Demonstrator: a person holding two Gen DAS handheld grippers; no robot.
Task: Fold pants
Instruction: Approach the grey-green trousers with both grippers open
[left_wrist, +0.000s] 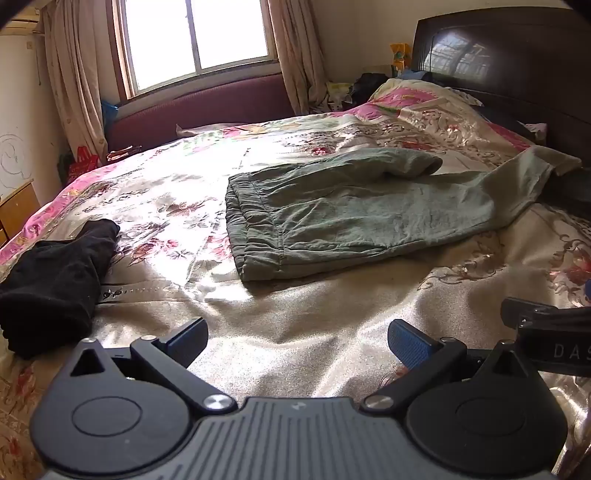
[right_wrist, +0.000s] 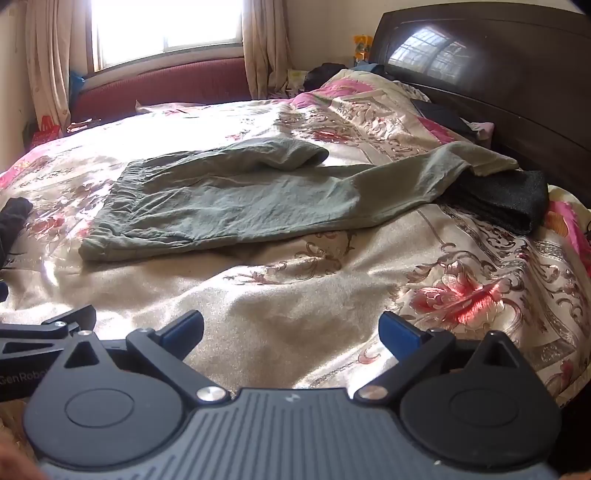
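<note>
Grey-green pants (left_wrist: 351, 218) lie spread on the floral bedspread (left_wrist: 295, 314), waistband toward the left, one leg stretched right toward the headboard, the other leg folded back over the top. They also show in the right wrist view (right_wrist: 236, 206). My left gripper (left_wrist: 297, 339) is open and empty, low over the bedspread, well short of the waistband. My right gripper (right_wrist: 291, 332) is open and empty, also short of the pants. Part of the right gripper's body (left_wrist: 554, 332) shows at the right edge of the left wrist view.
A black garment (left_wrist: 55, 273) lies on the bed at left. A folded dark item (right_wrist: 506, 199) lies under the far pant leg's end. A dark headboard (right_wrist: 498, 66) is at right; a window (left_wrist: 195, 37), curtains and a maroon bench are behind.
</note>
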